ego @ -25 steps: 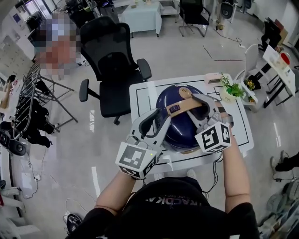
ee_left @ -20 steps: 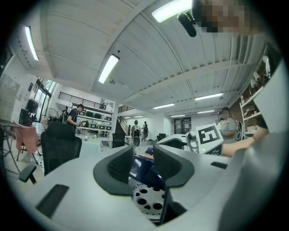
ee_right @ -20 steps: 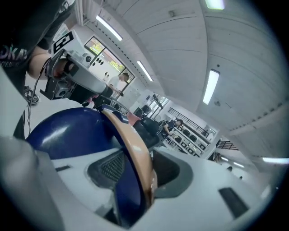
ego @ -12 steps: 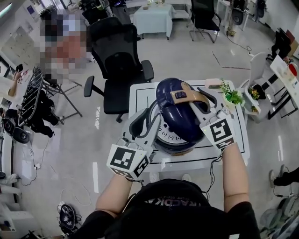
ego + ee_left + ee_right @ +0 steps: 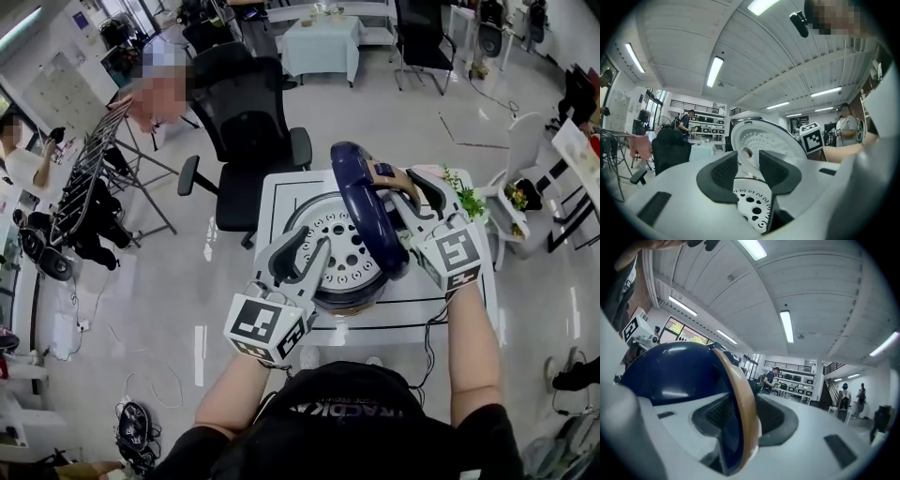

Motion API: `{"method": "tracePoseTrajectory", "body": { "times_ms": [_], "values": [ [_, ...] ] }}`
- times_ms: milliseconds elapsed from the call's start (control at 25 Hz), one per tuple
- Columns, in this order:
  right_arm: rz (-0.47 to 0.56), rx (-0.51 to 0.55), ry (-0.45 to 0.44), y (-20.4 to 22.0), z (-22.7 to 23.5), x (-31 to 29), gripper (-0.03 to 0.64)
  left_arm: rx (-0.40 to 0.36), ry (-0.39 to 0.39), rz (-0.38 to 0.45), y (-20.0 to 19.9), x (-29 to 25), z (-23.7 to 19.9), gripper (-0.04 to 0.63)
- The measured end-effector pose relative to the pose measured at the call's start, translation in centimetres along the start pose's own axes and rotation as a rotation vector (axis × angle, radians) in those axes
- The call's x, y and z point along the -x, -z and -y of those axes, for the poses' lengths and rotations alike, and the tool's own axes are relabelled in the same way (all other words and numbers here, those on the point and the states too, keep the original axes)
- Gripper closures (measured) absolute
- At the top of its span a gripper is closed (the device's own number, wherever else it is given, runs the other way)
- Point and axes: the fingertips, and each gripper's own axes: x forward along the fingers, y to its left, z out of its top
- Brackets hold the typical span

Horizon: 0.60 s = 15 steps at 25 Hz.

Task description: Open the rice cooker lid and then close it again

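No brand can be read: the small label on the lid's tan handle and the print on the person's dark shirt are too small, and the only clear markings are the black-and-white squares on the left cube and right cube. A second ago the navy lid lay shut on the rice cooker. Half a second ago it was half raised, and now it stands on edge at the cooker's right side, baring the white perforated inner plate. The cooker sits on the white table. The right gripper has just been closing and its pads clamp the lid's tan rim. Its own view shows only the navy shell and that rim. The left gripper is at the cooker's front left, jaws roughly half apart with nothing pressed between them. Its view alone shows the lid's white underside. Only the head view takes in the black chair and small plant.
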Motion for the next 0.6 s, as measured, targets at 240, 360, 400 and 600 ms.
{"method": "tracePoseTrajectory", "body": {
  "times_ms": [240, 360, 400, 600],
  "values": [
    [0.023, -0.085, 0.011, 1.1, 3.0, 1.6, 0.469, -0.010, -0.013, -0.016, 0.6, -1.0, 2.2, 0.459],
    [0.021, -0.100, 0.006, 1.9, 4.0, 2.1, 0.477, -0.009, -0.022, -0.019, 0.8, -1.5, 3.0, 0.459],
    [0.021, -0.104, 0.002, 2.1, 4.2, 2.2, 0.479, -0.009, -0.024, -0.019, 0.9, -1.7, 3.3, 0.459],
    [0.033, -0.124, -0.028, 2.6, 5.1, 3.1, 0.480, 0.002, -0.040, -0.022, 1.4, -2.7, 5.1, 0.459]
  ]
}}
